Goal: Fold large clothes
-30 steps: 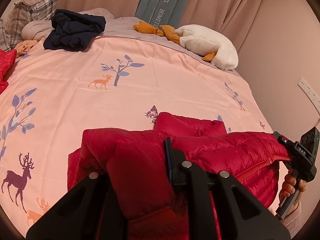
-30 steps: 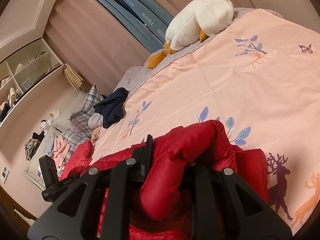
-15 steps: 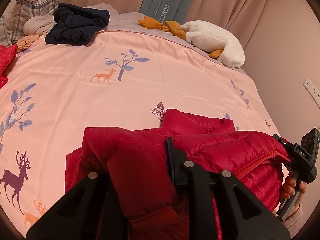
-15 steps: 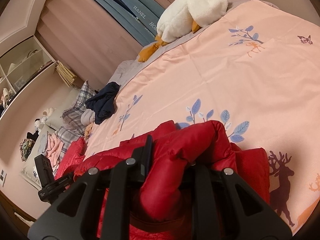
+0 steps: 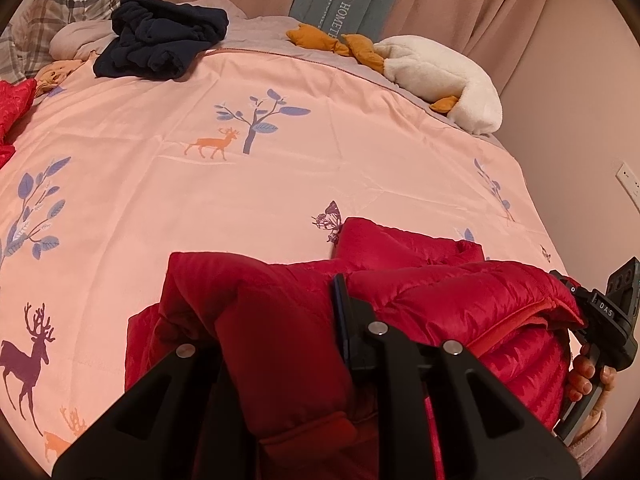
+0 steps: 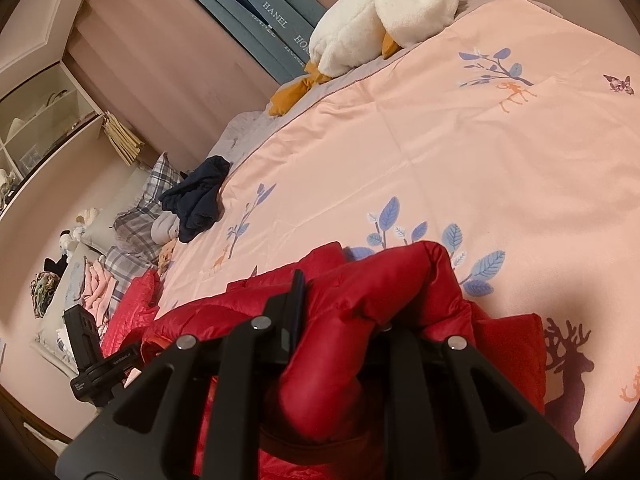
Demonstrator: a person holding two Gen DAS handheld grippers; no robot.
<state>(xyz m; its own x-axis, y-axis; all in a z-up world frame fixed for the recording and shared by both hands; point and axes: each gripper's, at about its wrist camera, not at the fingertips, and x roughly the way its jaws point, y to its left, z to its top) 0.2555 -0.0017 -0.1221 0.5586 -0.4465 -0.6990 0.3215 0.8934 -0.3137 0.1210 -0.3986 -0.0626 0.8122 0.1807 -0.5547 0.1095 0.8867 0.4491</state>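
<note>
A red quilted down jacket (image 5: 460,300) lies bunched on the near part of the pink bedspread (image 5: 280,184). My left gripper (image 5: 276,320) is shut on a thick fold at the jacket's left end, the fabric bulging up between its fingers. In the right wrist view my right gripper (image 6: 340,312) is shut on another puffy fold of the same jacket (image 6: 384,280). The right gripper's body and the hand holding it show at the left wrist view's right edge; the left gripper's body appears at the right wrist view's lower left. Both pairs of pads are buried in fabric.
A dark navy garment (image 5: 160,40) lies crumpled near the plaid pillows (image 5: 68,0) at the bed's far side. A white plush goose (image 5: 440,76) rests by the curtain. More red fabric (image 5: 12,108) sits at the left edge. Shelves (image 6: 36,120) stand beyond the bed.
Both grippers have sunk slightly toward the bed with the red jacket still clamped, and the jacket's folded stack sits a little lower in both views.
</note>
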